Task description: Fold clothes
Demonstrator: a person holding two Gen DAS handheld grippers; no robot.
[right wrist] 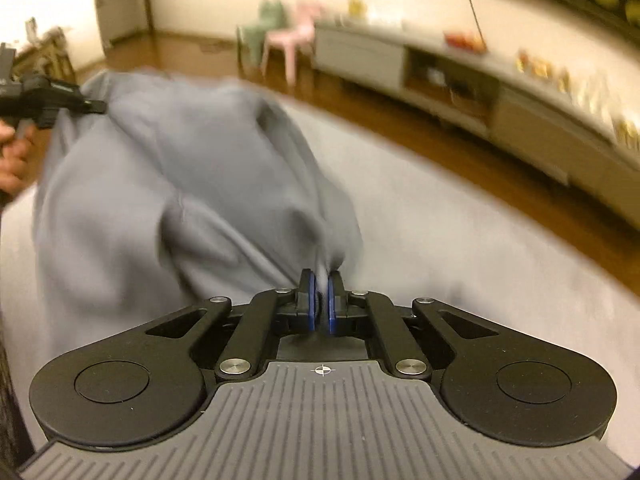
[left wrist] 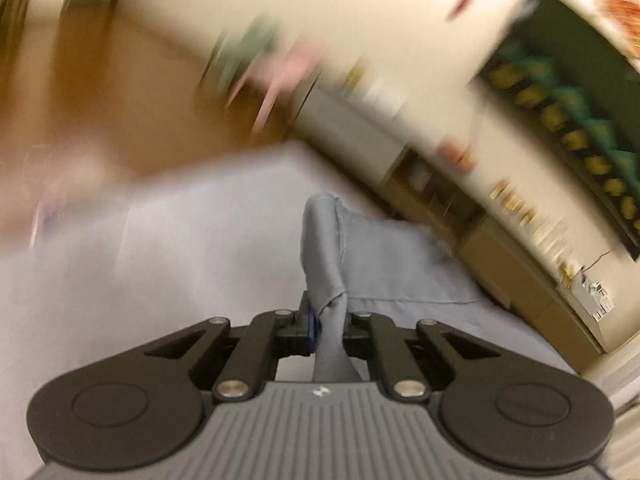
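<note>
A grey garment (right wrist: 168,184) is lifted in a bunched, sagging span over a pale grey surface (right wrist: 460,248). My right gripper (right wrist: 320,280) is shut on a pinch of its near edge, blue pads pressed on the cloth. In the left wrist view my left gripper (left wrist: 328,316) is shut on a twisted fold of the same grey garment (left wrist: 324,248), which runs up between the jaws. The left gripper (right wrist: 96,107) also shows at the far left of the right wrist view, gripping the garment's other end, with a hand (right wrist: 12,160) on its handle. Both views are motion-blurred.
Wooden floor (right wrist: 360,108) borders the pale surface. A long low cabinet (right wrist: 460,80) with small items lines the wall. A pink chair (right wrist: 292,40) and a green one (right wrist: 260,28) stand beyond. A dark board with yellow shapes (left wrist: 568,112) hangs above the cabinet.
</note>
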